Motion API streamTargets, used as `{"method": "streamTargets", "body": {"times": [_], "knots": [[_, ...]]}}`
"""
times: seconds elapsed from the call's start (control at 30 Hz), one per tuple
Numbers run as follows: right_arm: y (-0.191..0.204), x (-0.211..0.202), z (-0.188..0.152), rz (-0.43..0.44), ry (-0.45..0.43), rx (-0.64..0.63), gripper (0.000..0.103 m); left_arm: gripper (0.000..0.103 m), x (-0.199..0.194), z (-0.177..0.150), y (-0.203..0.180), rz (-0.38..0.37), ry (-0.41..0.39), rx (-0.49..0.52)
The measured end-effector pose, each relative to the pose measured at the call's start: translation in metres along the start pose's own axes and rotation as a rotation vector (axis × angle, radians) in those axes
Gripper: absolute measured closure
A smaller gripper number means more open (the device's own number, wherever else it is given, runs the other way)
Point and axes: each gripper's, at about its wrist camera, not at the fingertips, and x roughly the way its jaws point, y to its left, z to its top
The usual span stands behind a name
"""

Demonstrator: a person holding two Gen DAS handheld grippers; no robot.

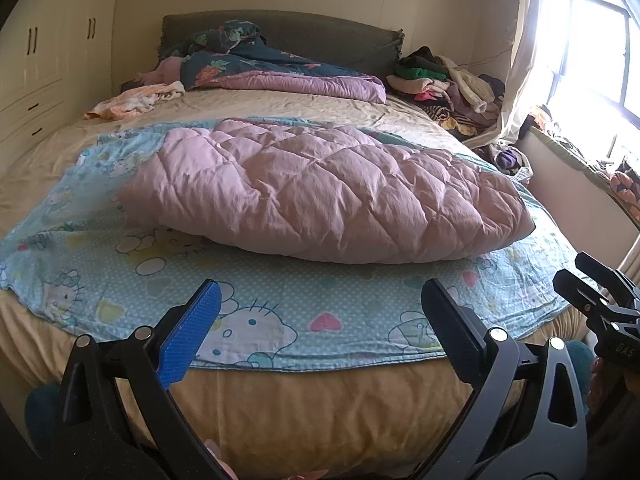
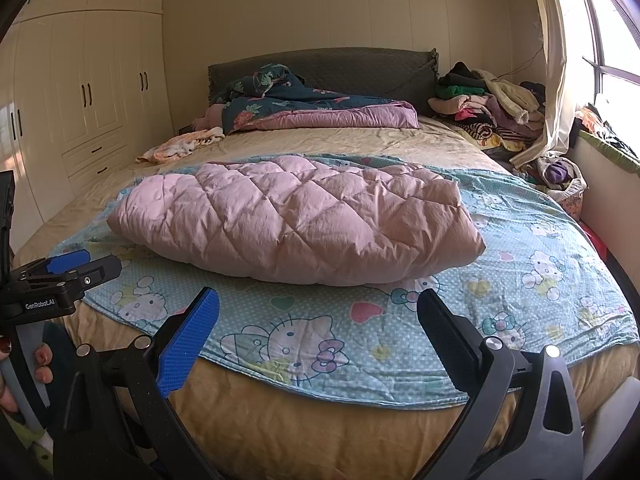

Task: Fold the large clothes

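A pink quilted garment [image 1: 320,196] [image 2: 296,220] lies folded into a thick bundle in the middle of a light blue cartoon-cat sheet [image 1: 280,312] [image 2: 520,280] spread over the bed. My left gripper [image 1: 320,312] hovers open above the sheet's near edge, in front of the bundle, holding nothing. My right gripper [image 2: 320,320] is open too, just short of the bundle, also empty. The left gripper [image 2: 76,268] shows at the left edge of the right wrist view, and the right gripper [image 1: 584,280] at the right edge of the left wrist view.
The bed [image 1: 320,408] has a beige cover. At its head lie a dark floral and purple duvet [image 2: 316,110] and a small peach cloth [image 2: 180,146]. A heap of clothes [image 2: 488,108] sits at the far right by the curtain. Wardrobes [image 2: 92,92] line the left wall.
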Motion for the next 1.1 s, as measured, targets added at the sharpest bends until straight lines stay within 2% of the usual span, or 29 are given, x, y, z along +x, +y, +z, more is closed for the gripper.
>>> {"method": "streamTargets", "body": {"times": [1.1], "knots": [[0.0033, -0.0016, 0.0017, -0.004, -0.005, -0.001, 0.004, 0.009, -0.0012, 0.0004, 0.0004, 0.002, 0.0, 0.0]]}}
